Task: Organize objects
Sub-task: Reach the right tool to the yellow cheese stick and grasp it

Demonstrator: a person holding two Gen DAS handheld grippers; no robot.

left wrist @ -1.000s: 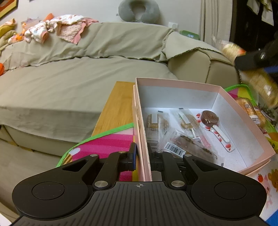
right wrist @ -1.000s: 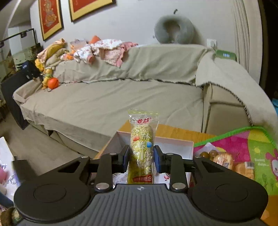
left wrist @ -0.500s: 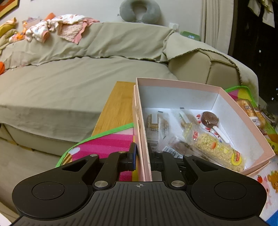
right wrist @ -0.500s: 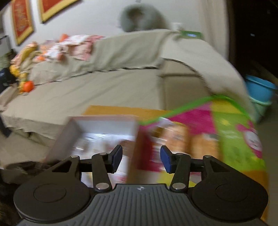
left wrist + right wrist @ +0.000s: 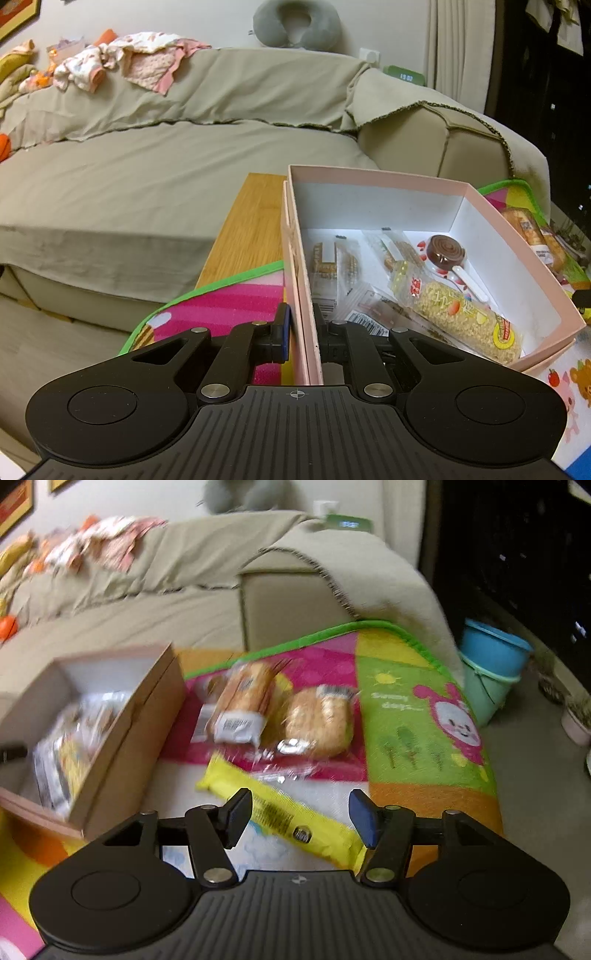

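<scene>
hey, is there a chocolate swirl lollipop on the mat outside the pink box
No. The lollipop lies inside the pink box, at its far end beside the puffed rice snack bar.

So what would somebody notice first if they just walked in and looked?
Probably the pink box of snacks on the bright cartoon mat, its near wall pinched by the left hand-held gripper. Beside it, bread packs and a yellow snack bar lie under the opening right hand-held gripper.
</scene>
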